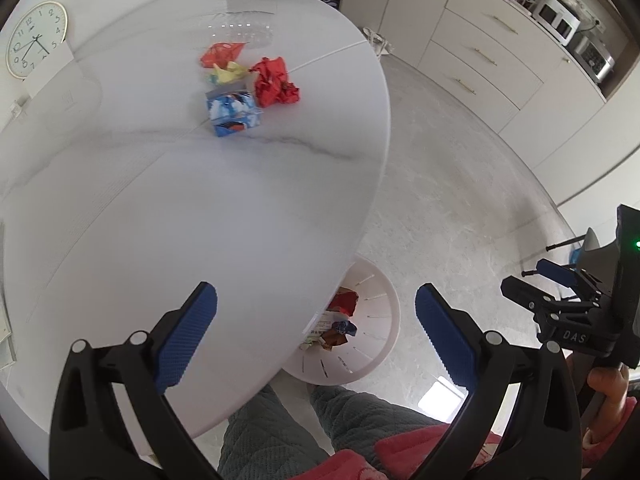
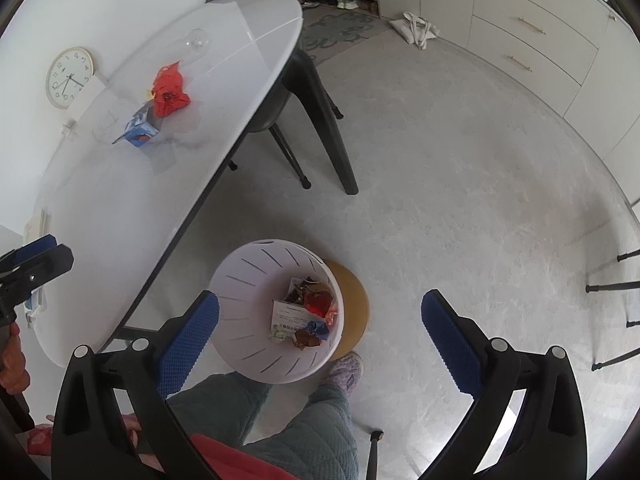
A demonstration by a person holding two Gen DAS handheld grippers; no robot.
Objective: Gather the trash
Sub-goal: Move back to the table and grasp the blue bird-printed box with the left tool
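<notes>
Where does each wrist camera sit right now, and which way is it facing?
Left wrist: above the table edge, facing the trash pile around the blue carton; open left gripper, legs and right gripper show.
Right wrist: beside the table, looking down at the white bin; open right gripper, legs and slipper show.
Shared: table, carton, bin, wall clock.

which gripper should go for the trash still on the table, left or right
Left, probably. The left gripper is open, empty, over the table and facing the blue carton and red wrapper. The right gripper is open too but hangs over the bin beside the table.
</notes>
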